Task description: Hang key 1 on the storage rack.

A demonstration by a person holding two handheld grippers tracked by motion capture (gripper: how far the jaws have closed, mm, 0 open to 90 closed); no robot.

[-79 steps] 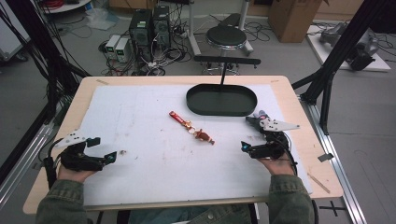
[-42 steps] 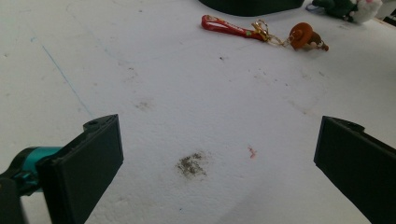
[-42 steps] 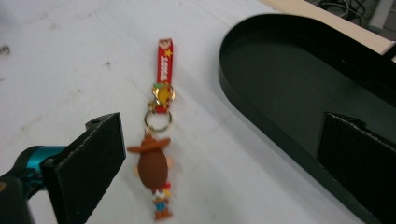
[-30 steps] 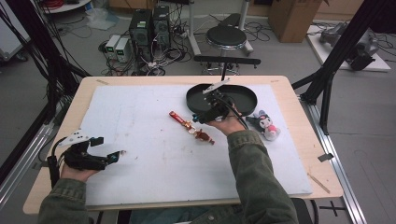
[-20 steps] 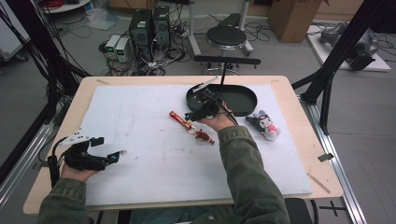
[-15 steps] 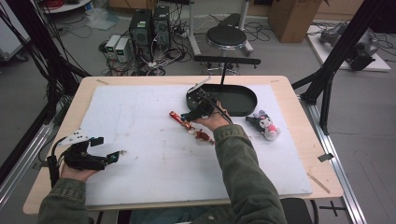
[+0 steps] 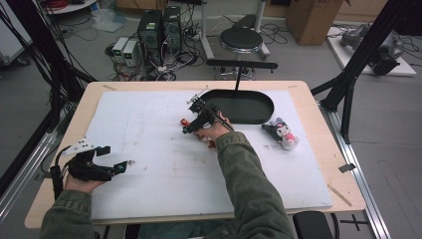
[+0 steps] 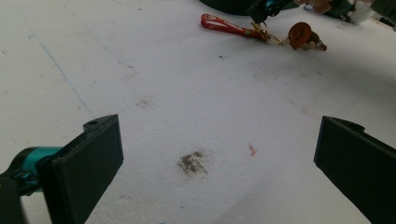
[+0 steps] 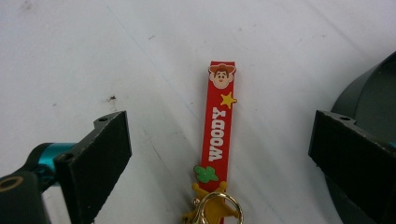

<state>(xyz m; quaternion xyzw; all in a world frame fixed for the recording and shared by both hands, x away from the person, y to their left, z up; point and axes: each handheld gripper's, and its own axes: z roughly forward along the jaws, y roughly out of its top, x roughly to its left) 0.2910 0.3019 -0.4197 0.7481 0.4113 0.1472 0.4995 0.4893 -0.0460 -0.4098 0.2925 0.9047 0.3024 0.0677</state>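
— So, first item?
— Keychain (image 9: 218,126): a flat red rubber strap. Printed white lettering "WOODY", a cowboy face with brown hat at the far end, a yellow star under it, a green cactus near the clasp. Gold ring (image 9: 217,207) at the near end; in the left gripper view a small brown-hatted figure (image 8: 303,37) hangs from it.
— Location?
— Lying flat on the white mat (image 7: 149,134), near the middle, just beside the black oval tray (image 7: 249,107).
— Right gripper (image 7: 191,127)?
— Over the strap, jaws spread wide on either side and just lately closing a little; pads not touching it.
— Left gripper (image 7: 117,162)?
— Near the table's front left corner, jaws wide apart over bare mat, holding nothing.
— Other stock?
— One plush toy (image 7: 281,134), black and pink, right of the tray, well apart from the keychain.
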